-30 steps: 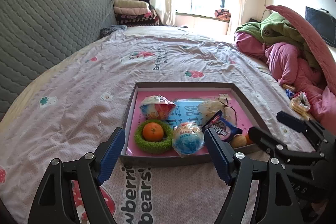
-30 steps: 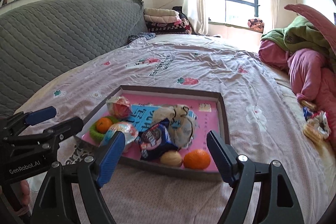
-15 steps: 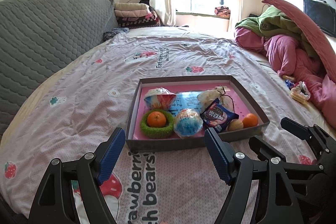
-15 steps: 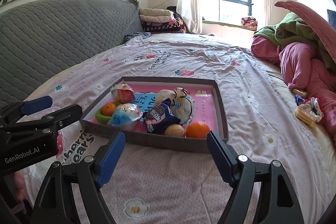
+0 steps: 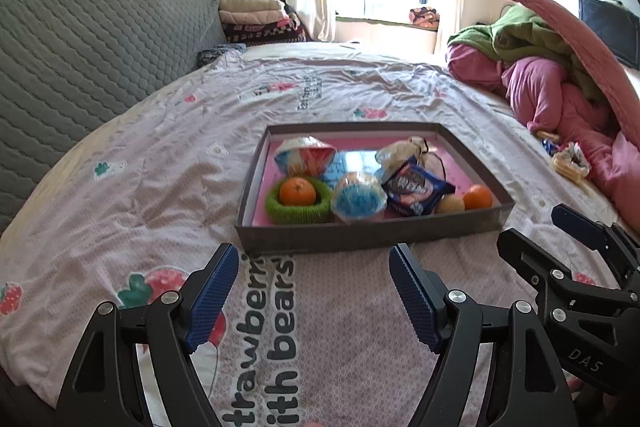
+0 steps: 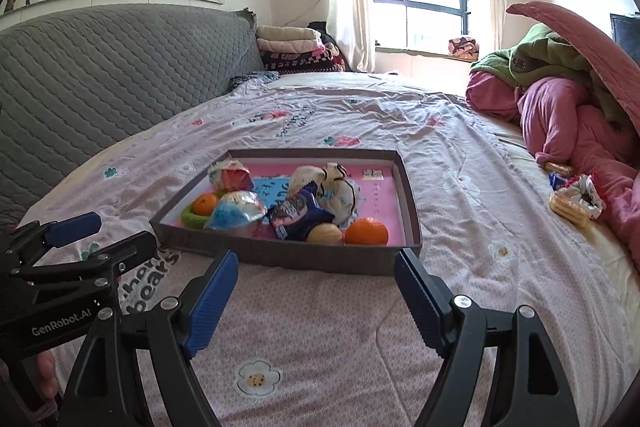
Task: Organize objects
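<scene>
A: Surface?
B: Bed (image 5: pixel 160 163), pink printed sheet, strawberry/bear lettering near the front edge.
A: What's directly on it?
B: Shallow grey tray (image 5: pixel 360 231) mid-bed, items inside. Heap of pink and green bedding (image 6: pixel 560 99) on the right side. Snack packets (image 6: pixel 574 201) just beside that heap. Folded blankets (image 6: pixel 294 47) at the far end.

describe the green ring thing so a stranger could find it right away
On the bed sits a shallow grey tray with a pink floor. In its near-left corner lies the green knitted ring, the only fuzzy green item, cradling an orange.
</scene>
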